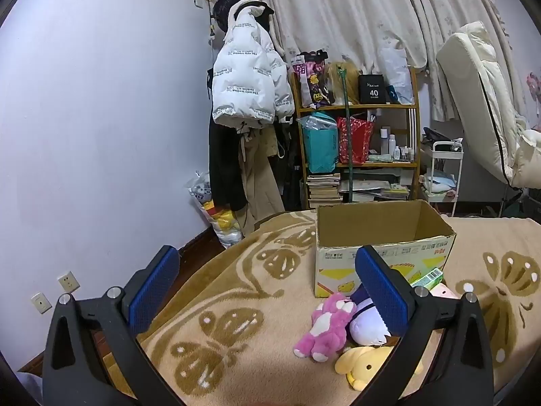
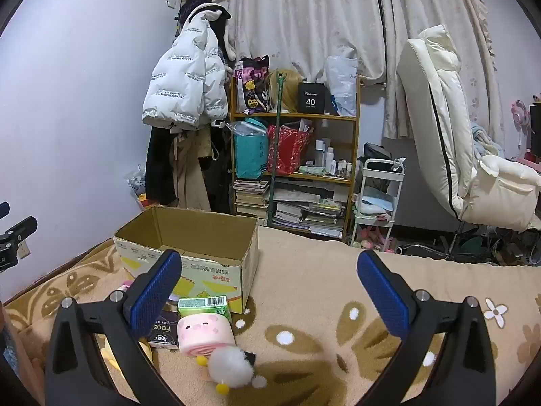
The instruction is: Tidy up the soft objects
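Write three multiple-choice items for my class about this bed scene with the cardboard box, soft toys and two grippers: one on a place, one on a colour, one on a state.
1. Where does the pink plush lie?
A. inside the cardboard box
B. on the blanket in front of the box
C. on the shelf

2. What colour are the pads of the right gripper?
A. red
B. blue
C. white

3. How does the left gripper stand?
A. shut on the yellow plush
B. shut on nothing
C. open, holding nothing

Answers: 1 B, it rests on the blanket before the box's front wall. 2 B, both pads show blue. 3 C, its jaws stand wide apart with no toy pressed between them.
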A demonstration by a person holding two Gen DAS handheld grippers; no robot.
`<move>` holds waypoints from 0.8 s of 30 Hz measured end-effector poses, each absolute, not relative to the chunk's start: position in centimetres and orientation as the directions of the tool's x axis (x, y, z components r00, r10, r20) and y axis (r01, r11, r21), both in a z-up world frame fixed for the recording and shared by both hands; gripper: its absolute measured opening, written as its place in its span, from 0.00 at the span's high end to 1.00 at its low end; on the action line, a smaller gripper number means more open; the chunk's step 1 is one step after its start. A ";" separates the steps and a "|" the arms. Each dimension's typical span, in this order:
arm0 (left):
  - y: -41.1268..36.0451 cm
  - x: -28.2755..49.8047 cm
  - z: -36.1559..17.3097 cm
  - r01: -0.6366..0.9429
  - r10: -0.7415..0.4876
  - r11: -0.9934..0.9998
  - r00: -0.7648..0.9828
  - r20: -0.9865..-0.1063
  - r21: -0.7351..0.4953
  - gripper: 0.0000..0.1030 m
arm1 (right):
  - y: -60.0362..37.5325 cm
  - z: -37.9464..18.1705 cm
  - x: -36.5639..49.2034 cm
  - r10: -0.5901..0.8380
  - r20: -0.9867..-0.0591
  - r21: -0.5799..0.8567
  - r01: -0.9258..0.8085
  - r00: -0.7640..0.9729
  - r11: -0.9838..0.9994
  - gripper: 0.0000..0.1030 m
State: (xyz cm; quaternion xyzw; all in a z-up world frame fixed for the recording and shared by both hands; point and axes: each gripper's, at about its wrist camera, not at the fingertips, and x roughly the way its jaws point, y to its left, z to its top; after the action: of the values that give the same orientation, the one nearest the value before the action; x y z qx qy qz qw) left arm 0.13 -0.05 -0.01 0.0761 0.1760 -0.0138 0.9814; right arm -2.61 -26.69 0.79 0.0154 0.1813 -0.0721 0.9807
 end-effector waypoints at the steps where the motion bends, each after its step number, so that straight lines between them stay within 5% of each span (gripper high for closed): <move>1: -0.1 0.2 0.0 0.057 -0.004 0.988 0.938 -0.347 0.142 0.00 | -26.7 0.8 -2.6 -0.135 -0.358 0.005 0.146 0.924 0.989 0.00; 24: -0.3 -0.5 0.3 0.063 -0.016 0.988 0.947 -0.321 0.139 0.00 | -26.8 0.8 -2.6 -0.132 -0.351 0.007 0.144 0.927 0.990 0.00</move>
State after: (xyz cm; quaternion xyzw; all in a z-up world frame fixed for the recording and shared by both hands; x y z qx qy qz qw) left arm -0.55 -0.33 0.31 0.0738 0.1618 -0.0201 0.9838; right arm -2.65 -26.81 0.80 0.0164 0.1774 -0.0702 0.9815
